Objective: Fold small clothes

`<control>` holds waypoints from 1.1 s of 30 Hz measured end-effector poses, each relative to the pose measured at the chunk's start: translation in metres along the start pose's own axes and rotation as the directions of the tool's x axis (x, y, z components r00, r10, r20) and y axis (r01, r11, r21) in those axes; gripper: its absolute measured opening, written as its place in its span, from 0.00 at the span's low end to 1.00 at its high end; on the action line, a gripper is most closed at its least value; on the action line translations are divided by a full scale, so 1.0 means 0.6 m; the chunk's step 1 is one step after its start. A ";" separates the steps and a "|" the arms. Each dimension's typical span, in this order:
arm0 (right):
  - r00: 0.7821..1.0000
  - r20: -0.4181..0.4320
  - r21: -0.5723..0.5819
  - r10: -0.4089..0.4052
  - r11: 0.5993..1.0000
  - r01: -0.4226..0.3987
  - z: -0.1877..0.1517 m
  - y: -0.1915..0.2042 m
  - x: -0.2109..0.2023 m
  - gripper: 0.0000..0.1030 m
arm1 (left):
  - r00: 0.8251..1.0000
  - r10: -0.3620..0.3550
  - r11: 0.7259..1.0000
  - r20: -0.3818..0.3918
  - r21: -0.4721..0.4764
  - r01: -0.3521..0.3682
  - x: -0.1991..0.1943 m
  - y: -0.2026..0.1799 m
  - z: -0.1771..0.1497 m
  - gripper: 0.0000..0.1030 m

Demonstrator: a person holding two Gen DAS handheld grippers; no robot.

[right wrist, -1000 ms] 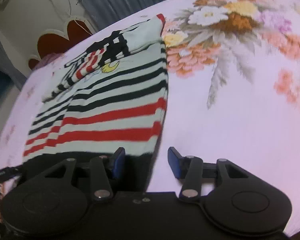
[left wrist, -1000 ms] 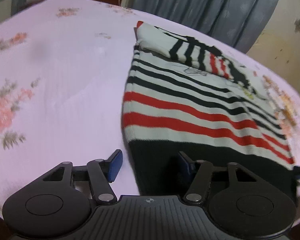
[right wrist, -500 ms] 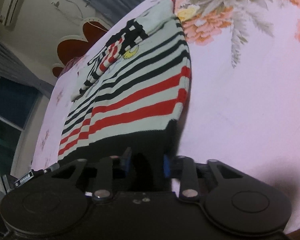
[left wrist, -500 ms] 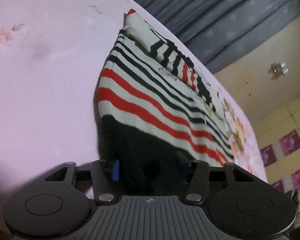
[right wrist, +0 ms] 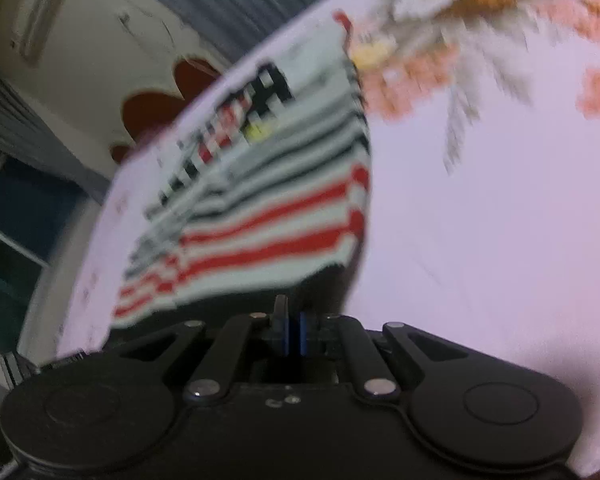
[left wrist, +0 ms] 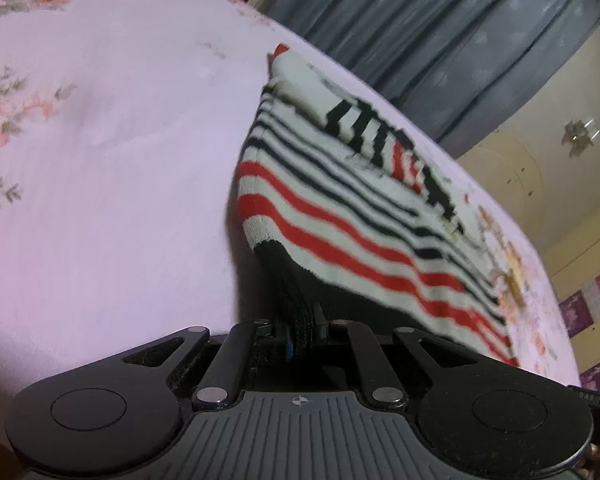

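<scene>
We clench both grippers, left (left wrist: 300, 332) and right (right wrist: 294, 330), on the striped sweater's (left wrist: 340, 208) black hem near the bed's (left wrist: 100, 160) edge.

One striped knit garment (left wrist: 340, 216), white with red and black bands. One pink floral bedsheet (left wrist: 112, 168). One grey curtain (left wrist: 440, 40). Two black tongs: left (left wrist: 300, 336), right (right wrist: 294, 334).

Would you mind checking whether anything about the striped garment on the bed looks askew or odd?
Nothing stands out: the striped garment lies on the floral bedsheet, its black hem pinched at both corners.
</scene>
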State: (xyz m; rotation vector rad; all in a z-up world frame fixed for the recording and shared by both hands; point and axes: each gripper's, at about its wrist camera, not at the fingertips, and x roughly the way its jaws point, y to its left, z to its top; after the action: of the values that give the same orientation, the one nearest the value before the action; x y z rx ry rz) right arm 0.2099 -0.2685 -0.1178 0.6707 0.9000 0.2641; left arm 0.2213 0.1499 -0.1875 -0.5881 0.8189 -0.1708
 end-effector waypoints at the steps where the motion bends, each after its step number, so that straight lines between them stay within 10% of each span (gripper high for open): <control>1: 1.000 0.018 -0.012 0.008 1.000 -0.008 0.005 0.006 -0.005 0.05 | 1.000 -0.003 1.000 0.016 -0.008 0.004 -0.005 -0.005 0.006 0.06; 16: 0.963 0.264 -0.119 0.050 0.993 -0.019 0.259 0.114 0.017 0.05 | 0.956 -0.165 0.986 0.242 0.010 0.167 0.023 -0.089 0.276 0.06; 33: 0.992 0.105 0.097 -0.069 0.994 0.058 0.479 0.007 0.319 0.06 | 0.995 -0.093 0.995 0.025 -0.041 0.094 0.394 -0.076 0.482 0.06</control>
State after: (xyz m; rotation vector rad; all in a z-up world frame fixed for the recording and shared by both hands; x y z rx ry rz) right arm 0.5543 -0.2956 -0.1110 0.7346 0.8322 0.1280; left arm 0.5965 0.1498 -0.1580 -0.6676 0.7741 -0.2323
